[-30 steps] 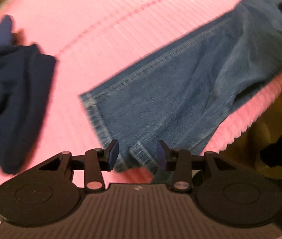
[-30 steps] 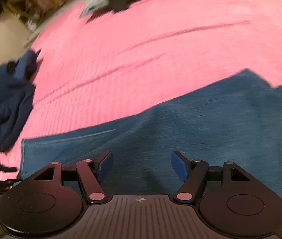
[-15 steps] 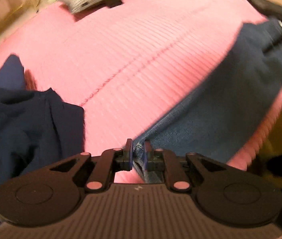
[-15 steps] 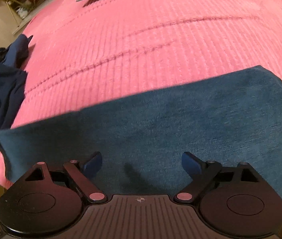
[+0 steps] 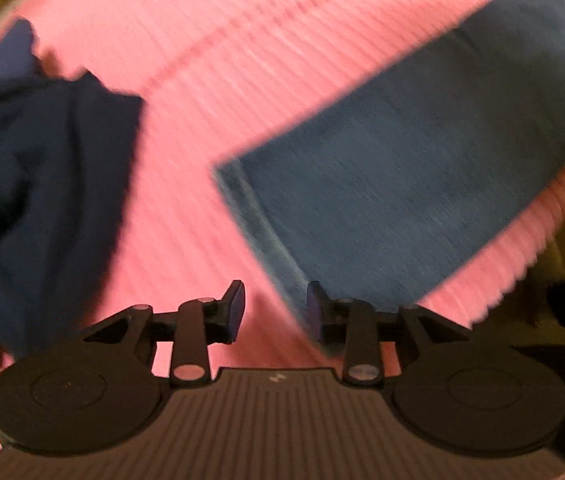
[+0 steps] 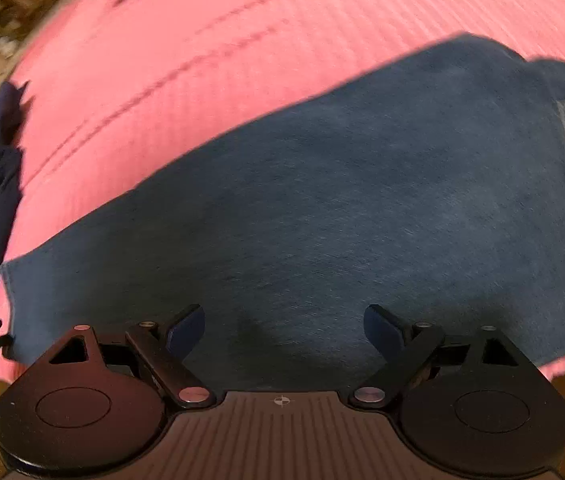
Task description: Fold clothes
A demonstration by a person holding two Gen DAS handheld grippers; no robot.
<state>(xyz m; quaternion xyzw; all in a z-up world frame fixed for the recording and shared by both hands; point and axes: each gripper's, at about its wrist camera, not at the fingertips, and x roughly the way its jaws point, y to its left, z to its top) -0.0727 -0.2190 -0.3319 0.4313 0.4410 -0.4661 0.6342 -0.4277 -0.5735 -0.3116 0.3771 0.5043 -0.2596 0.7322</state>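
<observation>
Fingers of the left tool [image 5: 272, 312] were opening over the pink bed cover [image 5: 210, 60], nothing gripped, the jeans [image 5: 422, 168] hem just right of them. Right tool [image 6: 284, 330] stood wide above the jeans' middle. Dark clothes [image 5: 34, 176] lay at left.

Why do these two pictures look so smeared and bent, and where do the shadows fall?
Left wrist view: motion blur smears the jeans and the pink ribbed cover; the navy garment is a dark mass. Right wrist view: the fisheye lens bulges the cover into a dome, the background at top left is streaked, and a soft shadow lies on the denim between the open tongs.
</observation>
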